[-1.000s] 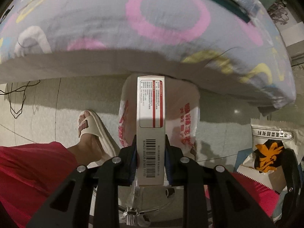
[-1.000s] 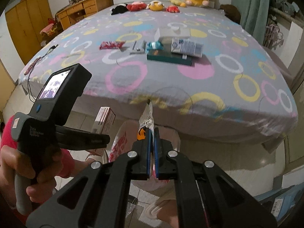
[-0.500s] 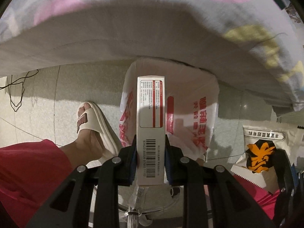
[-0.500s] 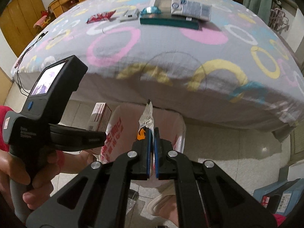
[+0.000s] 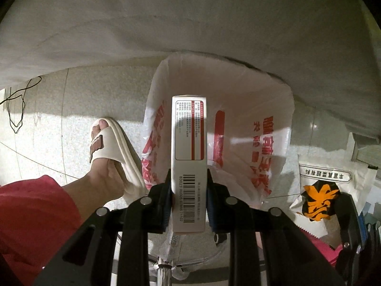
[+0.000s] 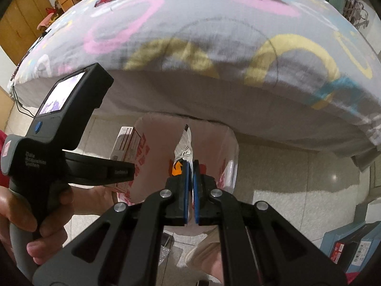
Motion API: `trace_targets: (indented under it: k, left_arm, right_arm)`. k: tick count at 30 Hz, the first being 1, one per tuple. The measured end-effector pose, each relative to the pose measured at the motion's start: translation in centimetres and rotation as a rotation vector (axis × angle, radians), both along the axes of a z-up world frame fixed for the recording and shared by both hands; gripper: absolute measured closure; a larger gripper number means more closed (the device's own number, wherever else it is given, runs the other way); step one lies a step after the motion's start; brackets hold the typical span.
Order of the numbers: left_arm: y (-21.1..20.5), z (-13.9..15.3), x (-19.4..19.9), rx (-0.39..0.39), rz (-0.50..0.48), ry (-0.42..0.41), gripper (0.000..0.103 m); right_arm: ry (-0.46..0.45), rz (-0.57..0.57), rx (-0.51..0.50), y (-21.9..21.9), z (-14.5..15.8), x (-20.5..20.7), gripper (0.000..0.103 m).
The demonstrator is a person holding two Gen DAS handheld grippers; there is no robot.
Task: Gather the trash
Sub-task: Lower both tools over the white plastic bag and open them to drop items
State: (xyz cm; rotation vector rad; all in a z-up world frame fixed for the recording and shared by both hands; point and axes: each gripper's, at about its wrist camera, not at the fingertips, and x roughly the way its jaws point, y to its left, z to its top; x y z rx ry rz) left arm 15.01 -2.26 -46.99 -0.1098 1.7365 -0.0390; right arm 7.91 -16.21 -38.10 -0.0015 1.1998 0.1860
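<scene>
Wrapper (image 6: 184,149) edge-on in right claw (image 6: 189,191)

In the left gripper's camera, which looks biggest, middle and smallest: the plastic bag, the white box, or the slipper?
1. Plastic bag: looks biggest by far.
2. White box in the left gripper: middle, but it sits closest to the camera, so it looks bigger than it really is.
3. Slipper: looks smallest, though not by much.
</scene>
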Motion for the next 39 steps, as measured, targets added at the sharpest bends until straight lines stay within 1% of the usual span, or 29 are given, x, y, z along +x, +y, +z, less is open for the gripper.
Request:
trace_targets:
  k: [4,5,11,15,21,31,32,39]
  left_arm:
    - [-0.4,-1.1,0.1,0.011,-0.012,0.014,0.079]
    - [-0.4,-1.4,0.1,0.015,-0.015,0.019,0.079]
    - [-0.6,-2.7,0.3,0.032,-0.021,0.04,0.079]
    - [-0.7,-3.3,0.5,0.033,-0.02,0.052,0.079]
    - [-1.1,-4.1,0.4,0.066,-0.036,0.053,0.079]
    - [-1.2,-5.4,0.4,0.042,-0.027,0.095,0.079]
    - [-1.2,-5.5,0.4,0.039,-0.024,0.098,0.079]
    - [-0.6,-6.4,0.6,0.009,0.016,0.125,0.079]
  right_arm:
    - [0.03,-0.007,0.007,-0.4,-1.3,0.1,0.099]
    - [0.035,-0.007,0.007,0.0,-1.5,0.7,0.099]
    - [0.064,-0.003,0.012,0.2,-3.0,0.9,0.099]
    - [0.079,-0.005,0.017,0.2,-3.6,1.1,0.099]
    - [0.098,0.001,0.015,0.7,-4.4,1.8,0.099]
    - [0.135,0.002,0.032,0.8,-6.3,2.2,0.099]
    - [0.138,0.002,0.033,0.7,-6.1,2.0,0.099]
    - [0.16,-0.007,0.047,0.2,-7.4,2.4,0.099]
